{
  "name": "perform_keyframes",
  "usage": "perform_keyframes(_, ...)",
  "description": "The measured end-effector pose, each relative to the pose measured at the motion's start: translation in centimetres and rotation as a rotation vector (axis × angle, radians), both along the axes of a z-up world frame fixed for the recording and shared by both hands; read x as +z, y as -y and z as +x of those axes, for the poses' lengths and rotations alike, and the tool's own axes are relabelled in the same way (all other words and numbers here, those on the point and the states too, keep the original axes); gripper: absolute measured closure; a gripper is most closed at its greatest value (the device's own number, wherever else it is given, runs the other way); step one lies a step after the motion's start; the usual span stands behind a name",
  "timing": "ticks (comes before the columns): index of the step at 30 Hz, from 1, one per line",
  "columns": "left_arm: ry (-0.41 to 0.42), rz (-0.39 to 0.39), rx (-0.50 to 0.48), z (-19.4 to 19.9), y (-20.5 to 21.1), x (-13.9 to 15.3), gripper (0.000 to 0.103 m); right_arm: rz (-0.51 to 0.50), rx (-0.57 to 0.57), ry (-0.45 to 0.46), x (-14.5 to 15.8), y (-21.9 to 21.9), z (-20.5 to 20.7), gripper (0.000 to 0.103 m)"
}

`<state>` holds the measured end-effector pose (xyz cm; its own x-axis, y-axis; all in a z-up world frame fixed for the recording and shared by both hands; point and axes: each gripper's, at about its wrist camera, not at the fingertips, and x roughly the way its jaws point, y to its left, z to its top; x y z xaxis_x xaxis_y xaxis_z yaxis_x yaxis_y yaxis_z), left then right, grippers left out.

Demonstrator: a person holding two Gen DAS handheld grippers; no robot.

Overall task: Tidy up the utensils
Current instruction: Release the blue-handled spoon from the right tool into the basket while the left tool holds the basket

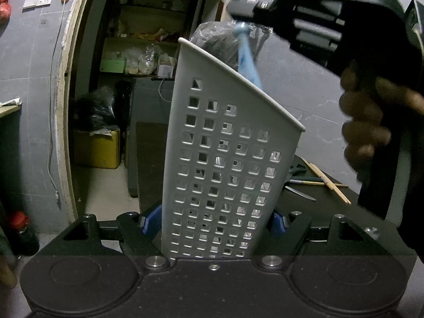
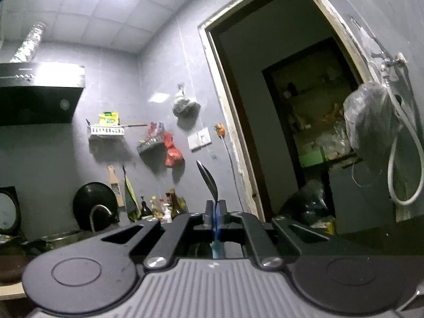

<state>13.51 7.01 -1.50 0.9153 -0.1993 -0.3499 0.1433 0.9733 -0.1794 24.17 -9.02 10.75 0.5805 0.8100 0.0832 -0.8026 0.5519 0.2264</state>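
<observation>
the left gripper (image 1: pixel 214 225) clamps the white perforated utensil holder (image 1: pixel 225 164) upright to steady it, while the right gripper (image 2: pixel 215 213), jaws pinched on a blue-handled spoon (image 1: pixel 247 61), lowers its handle into the holder's far opening, bowl up.
</observation>
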Motion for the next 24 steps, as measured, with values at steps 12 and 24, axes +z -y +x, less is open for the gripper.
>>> perform_keyframes(12, 0.000, -0.002, -0.001, 0.1, -0.1, 0.0, 0.024, -0.148, -0.072, 0.012, -3.1, -1.3, -2.2, 0.101)
perform_keyframes(24, -0.001, -0.002, -0.001, 0.1, -0.1, 0.0, 0.024, -0.197, -0.083, 0.012, -3.9, -1.7, -2.7, 0.101)
